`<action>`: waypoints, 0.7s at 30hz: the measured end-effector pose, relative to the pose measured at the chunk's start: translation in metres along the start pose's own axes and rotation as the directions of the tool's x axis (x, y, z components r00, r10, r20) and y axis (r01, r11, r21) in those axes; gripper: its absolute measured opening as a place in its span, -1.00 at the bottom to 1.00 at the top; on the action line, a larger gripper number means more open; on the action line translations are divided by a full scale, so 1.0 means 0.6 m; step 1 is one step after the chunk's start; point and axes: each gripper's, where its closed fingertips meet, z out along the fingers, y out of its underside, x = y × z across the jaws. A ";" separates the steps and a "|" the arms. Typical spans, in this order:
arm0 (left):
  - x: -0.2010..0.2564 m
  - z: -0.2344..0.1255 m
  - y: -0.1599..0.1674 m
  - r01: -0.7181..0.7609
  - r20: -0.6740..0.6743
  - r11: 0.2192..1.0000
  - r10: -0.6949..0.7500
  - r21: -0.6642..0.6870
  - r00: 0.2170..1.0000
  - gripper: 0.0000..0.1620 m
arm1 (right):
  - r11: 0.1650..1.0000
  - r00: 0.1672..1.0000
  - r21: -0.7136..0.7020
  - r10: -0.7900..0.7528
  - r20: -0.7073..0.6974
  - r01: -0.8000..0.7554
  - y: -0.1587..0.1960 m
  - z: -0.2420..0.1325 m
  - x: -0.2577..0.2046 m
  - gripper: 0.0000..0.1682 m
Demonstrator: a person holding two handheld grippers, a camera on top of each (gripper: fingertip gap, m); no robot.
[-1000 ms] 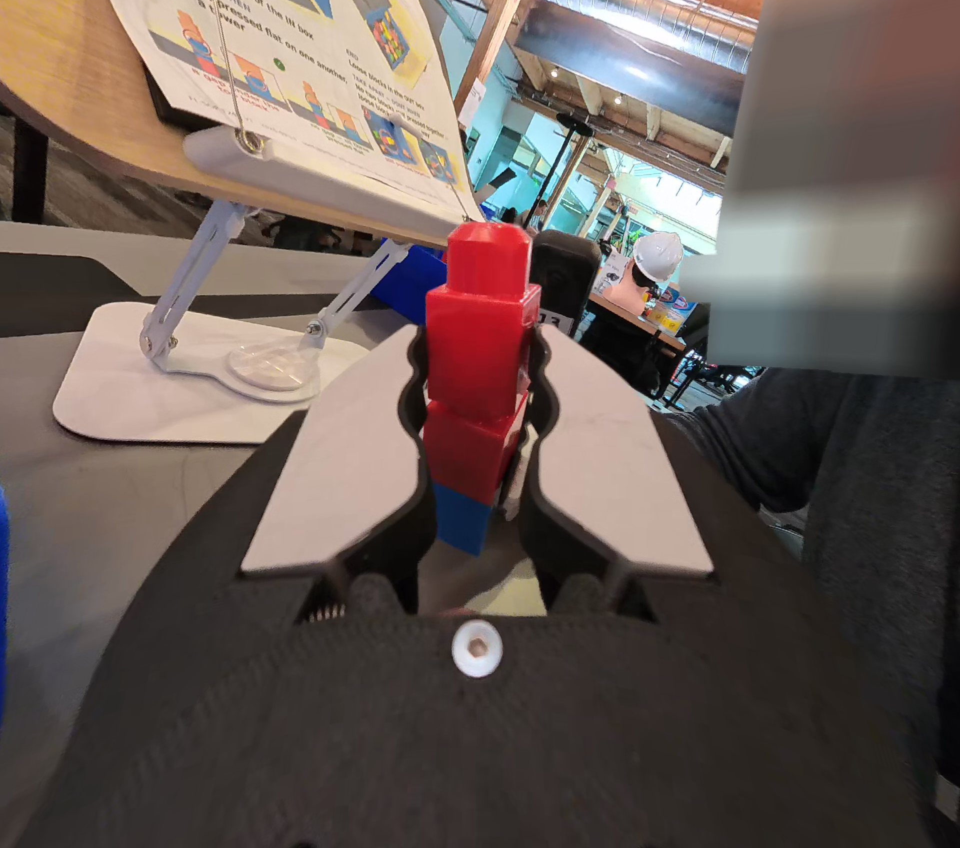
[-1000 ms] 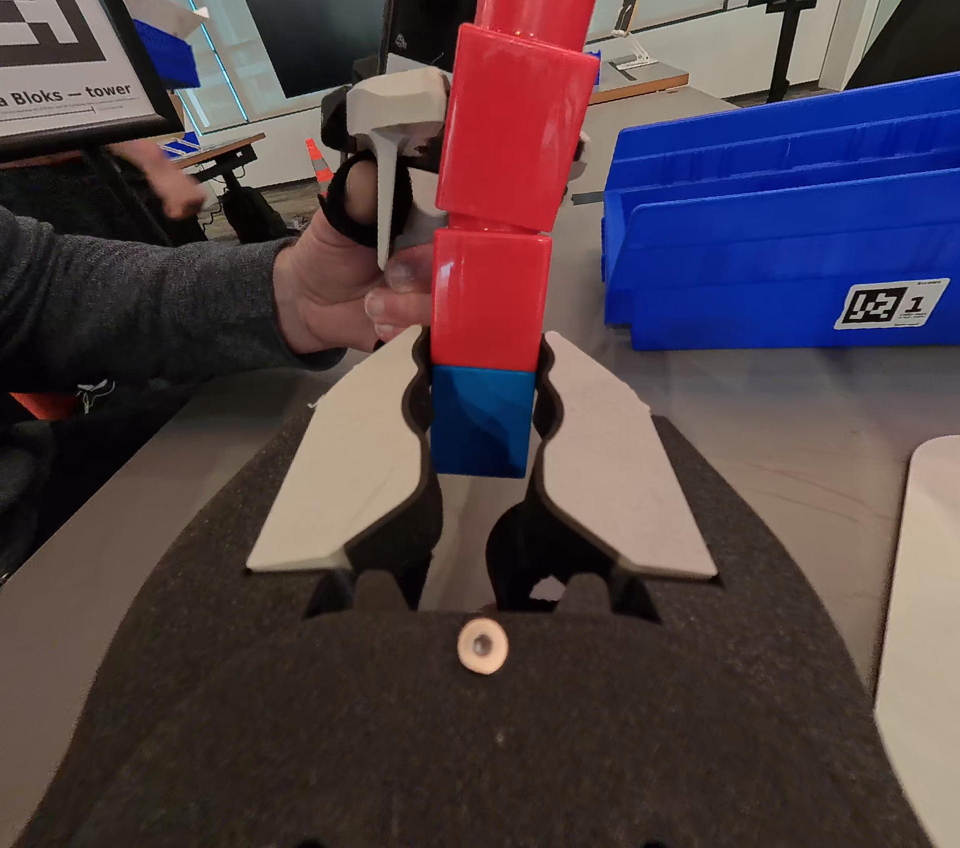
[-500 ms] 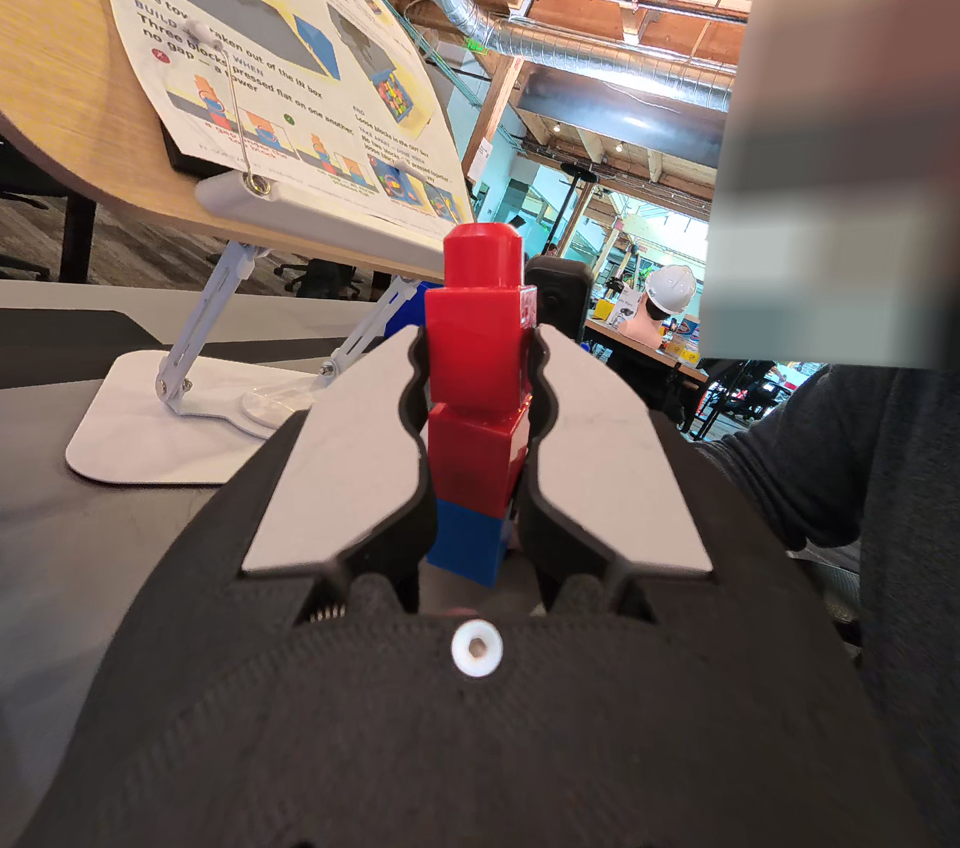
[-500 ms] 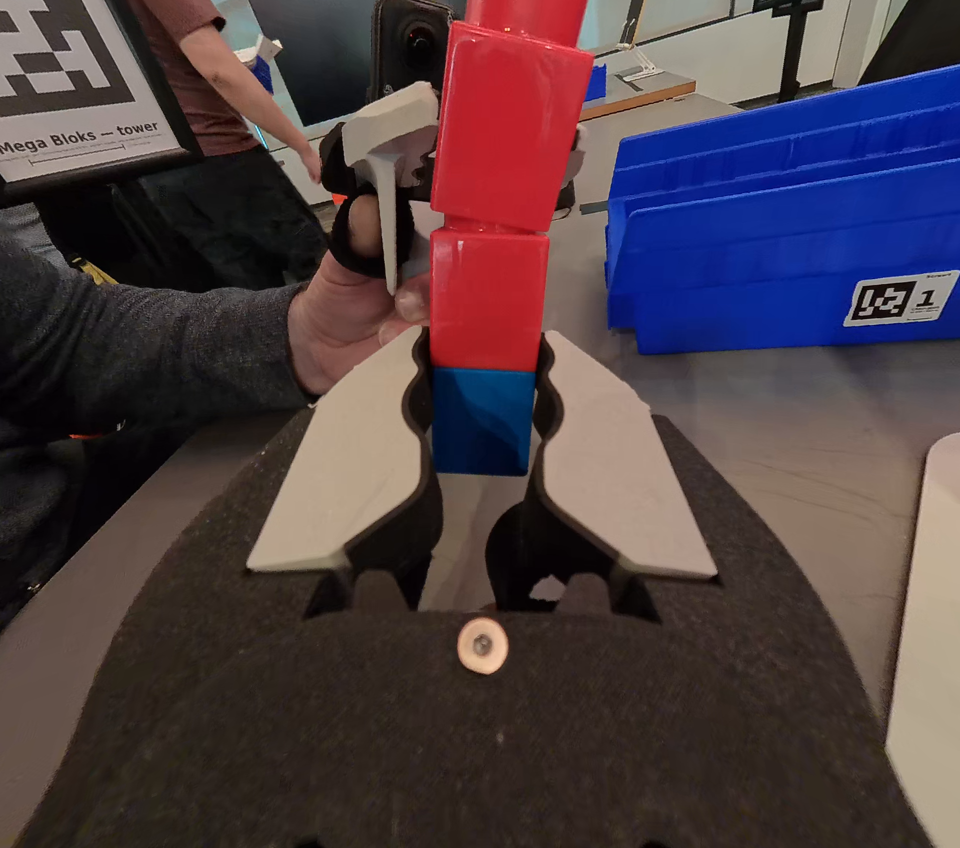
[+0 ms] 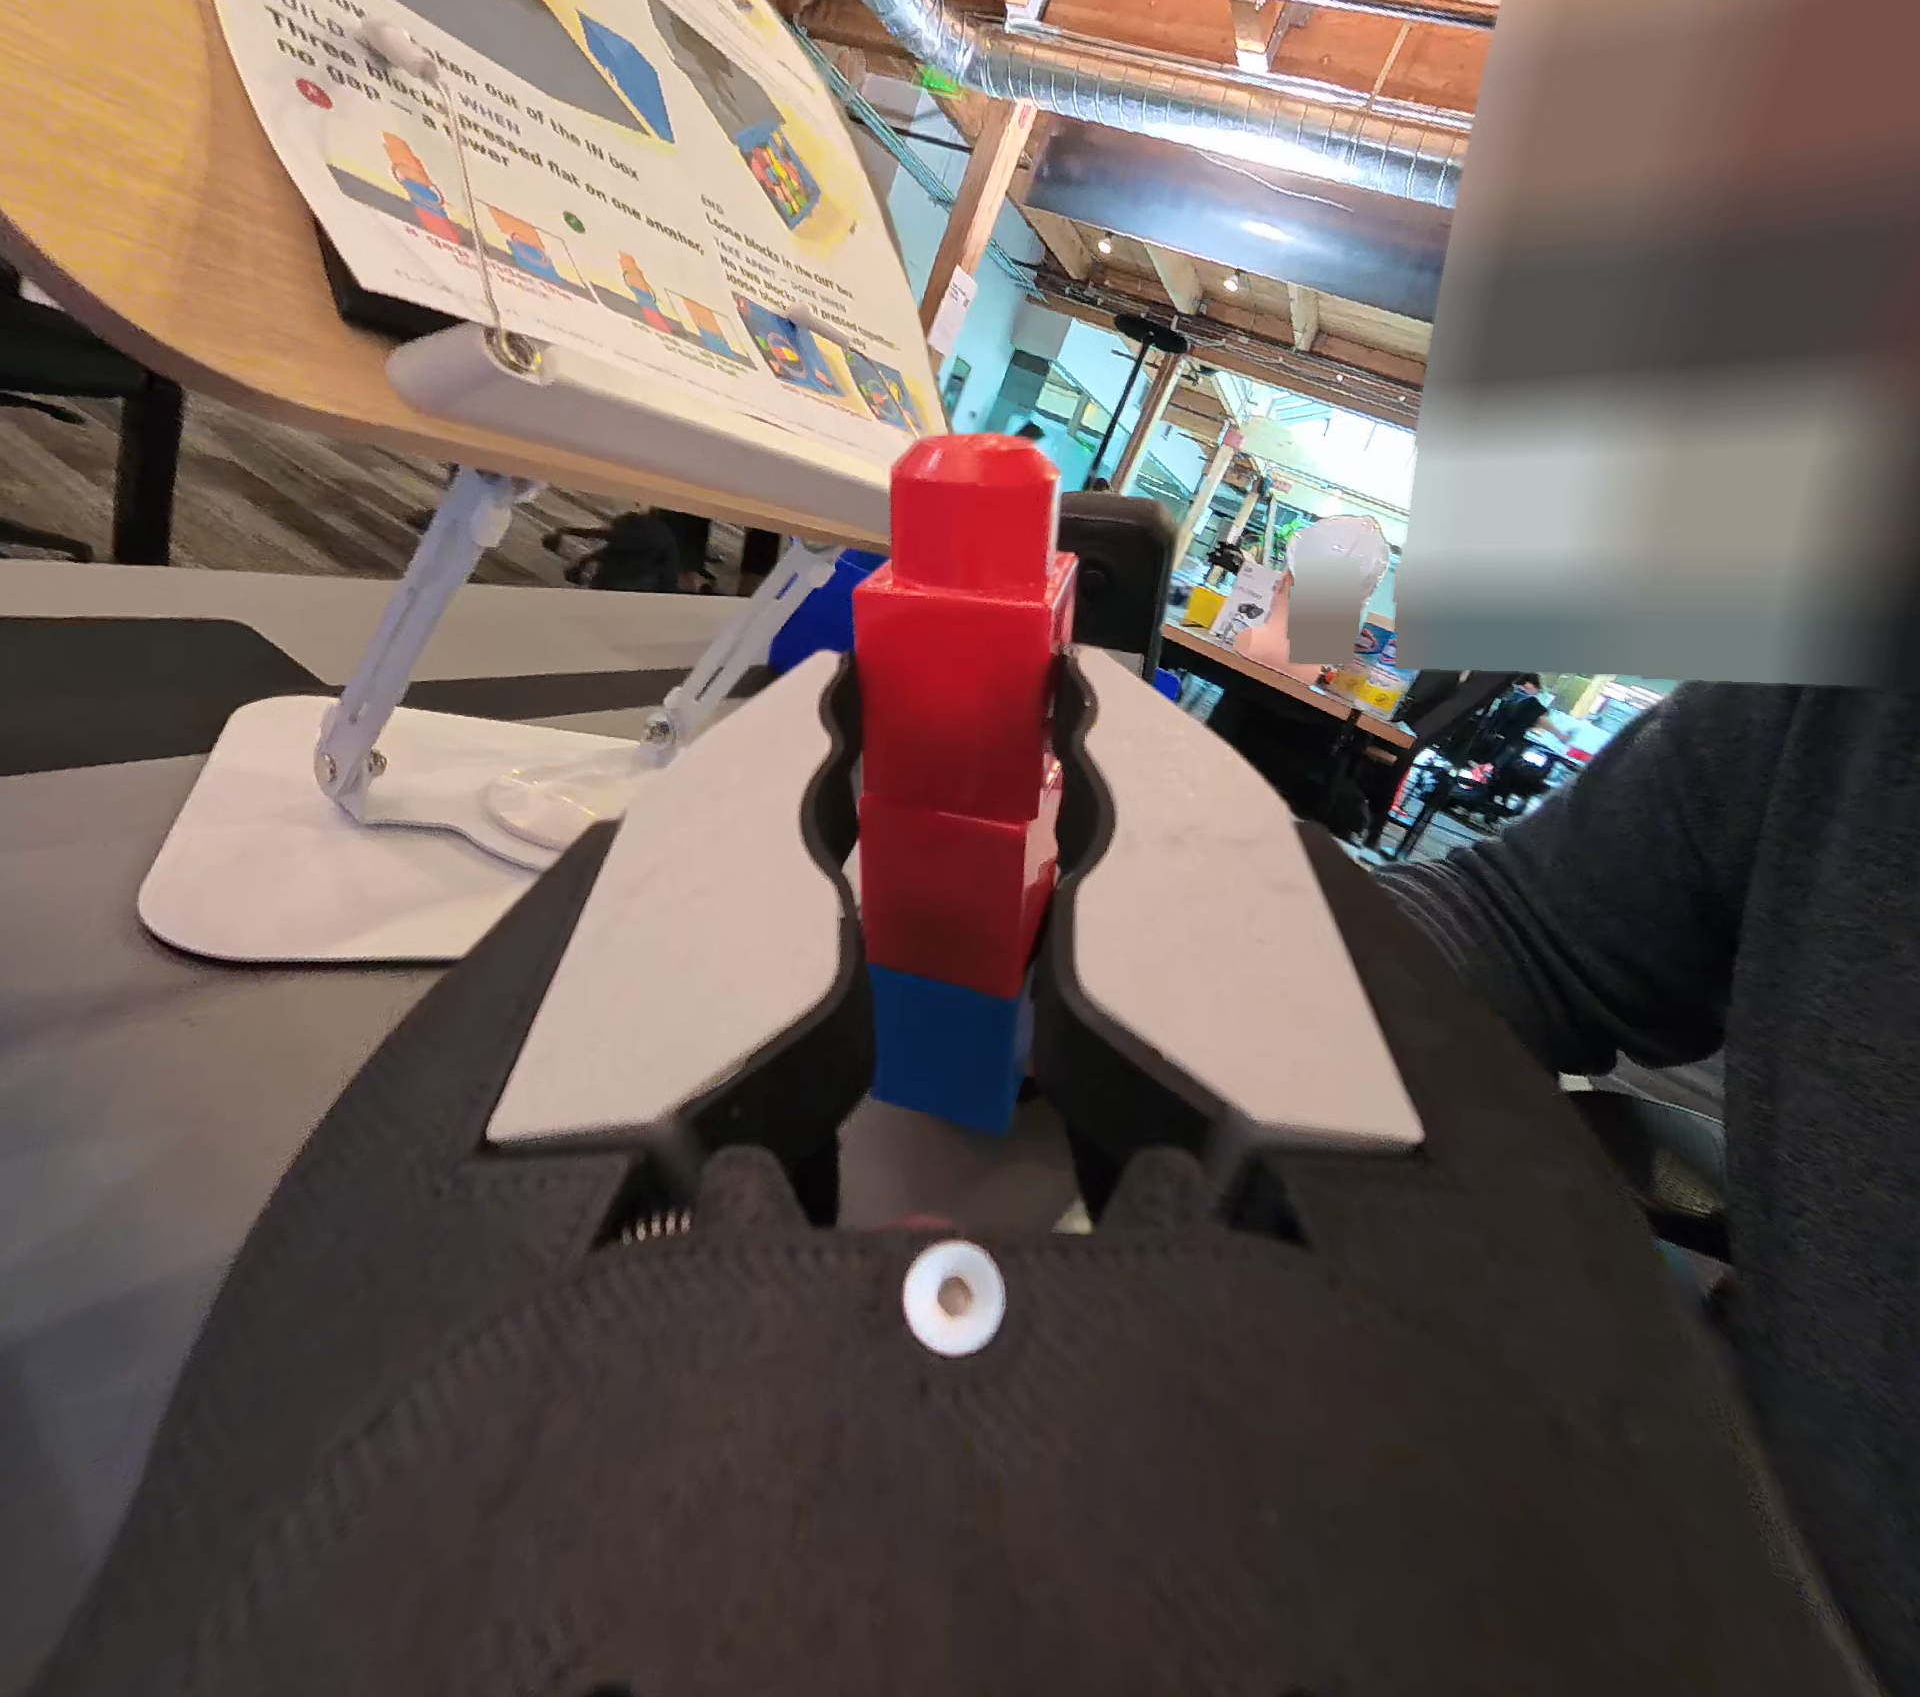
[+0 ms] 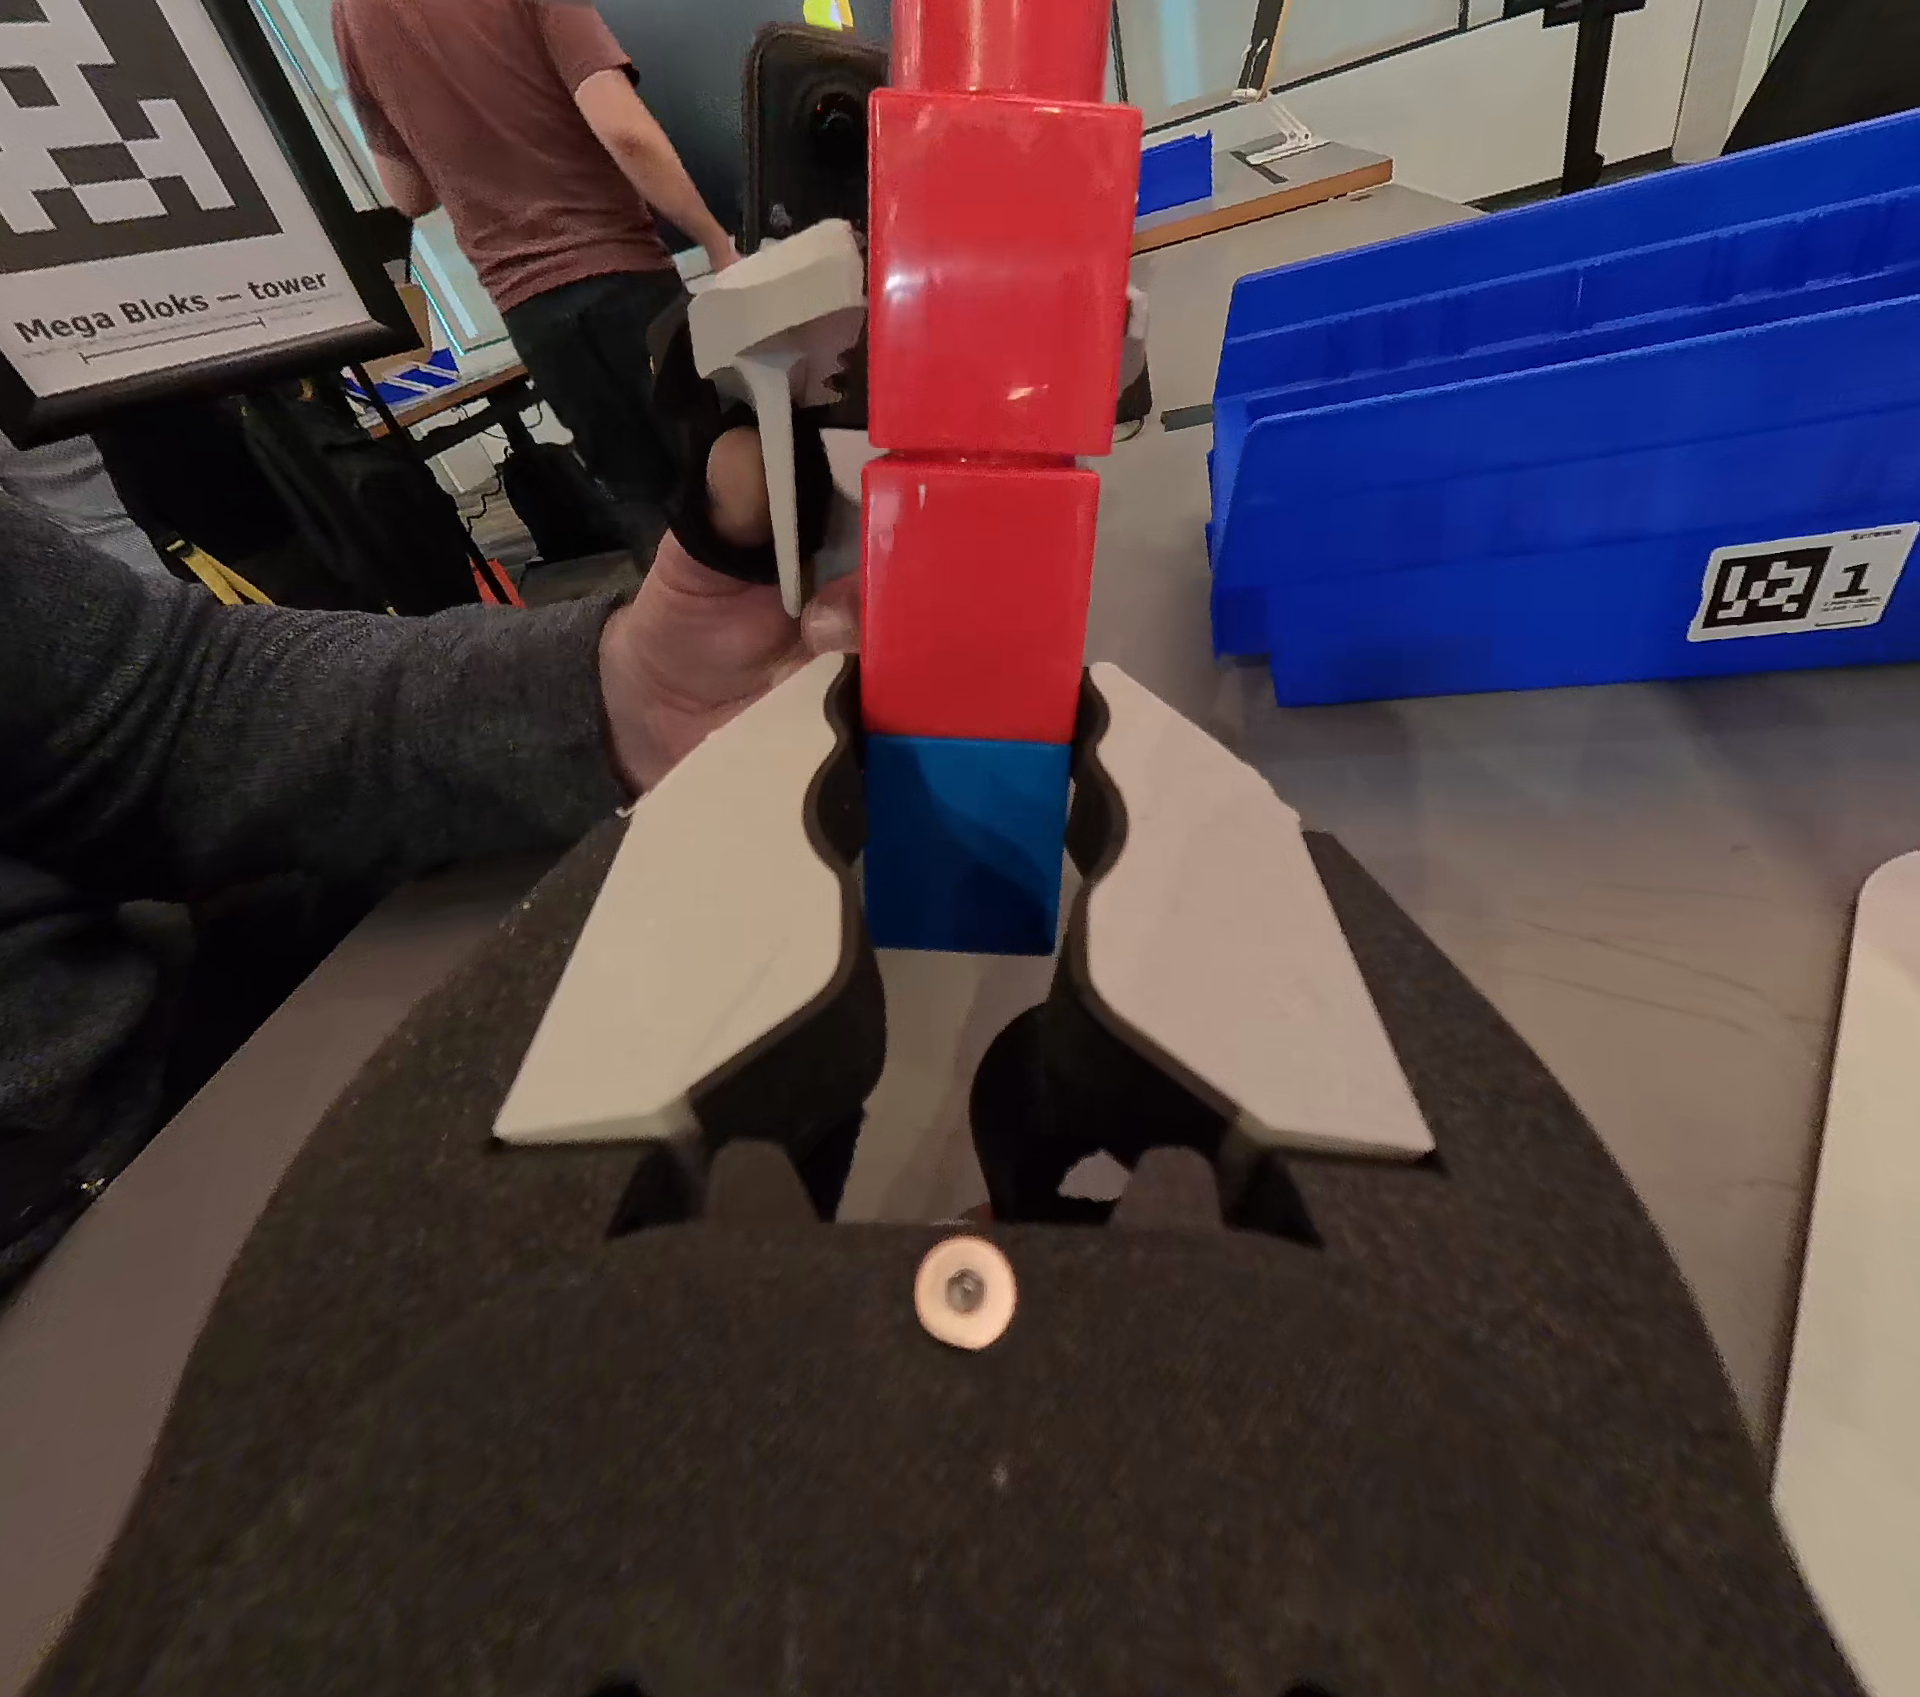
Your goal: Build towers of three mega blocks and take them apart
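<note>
Left wrist view sits low behind its own fingers (image 5: pixel 727 868), tilted up toward a document stand (image 5: pixel 416 774) and the ceiling. Right wrist view looks level across the surface (image 6: pixel 1455 816) toward blue bins (image 6: pixel 1558 452). Both are very close on the same block tower (image 5: pixel 956 774) (image 6: pixel 987 421), seen from opposite sides.

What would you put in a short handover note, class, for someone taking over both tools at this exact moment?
Left tool: shut on the top red block.
Right tool: shut on the blue block at the bottom.
Things: the three-block tower, with the middle red block between those two, is held upright above the table. The blue bins stand to the right.
Done: the tower is stacked, with a thin seam between the reds.
Left: probably to pull it apart, block by block.
</note>
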 end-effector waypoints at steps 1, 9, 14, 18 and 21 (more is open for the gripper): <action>0.001 0.000 0.001 0.003 -0.012 1.000 -0.004 -0.014 1.000 -0.55 | 1.000 1.000 -0.005 -0.006 0.000 0.006 0.001 0.001 -0.001 -0.58; 0.006 -0.005 0.007 0.010 -0.053 0.993 -0.017 -0.117 0.998 -0.57 | 0.999 1.000 -0.026 -0.026 0.009 0.026 0.006 0.004 -0.005 -0.58; 0.008 -0.009 0.009 0.008 -0.082 0.991 -0.019 -0.130 0.996 -0.57 | 0.999 0.999 -0.032 -0.028 0.019 0.028 0.007 0.005 -0.007 -0.58; 0.009 -0.009 0.010 0.005 -0.101 0.990 -0.019 -0.139 0.995 -0.57 | 0.999 0.999 -0.035 -0.028 0.022 0.029 0.008 0.005 -0.008 -0.58; 0.010 -0.009 0.010 0.000 -0.110 0.990 -0.016 -0.144 0.994 -0.57 | 0.999 0.999 -0.035 -0.027 0.026 0.028 0.008 0.005 -0.009 -0.58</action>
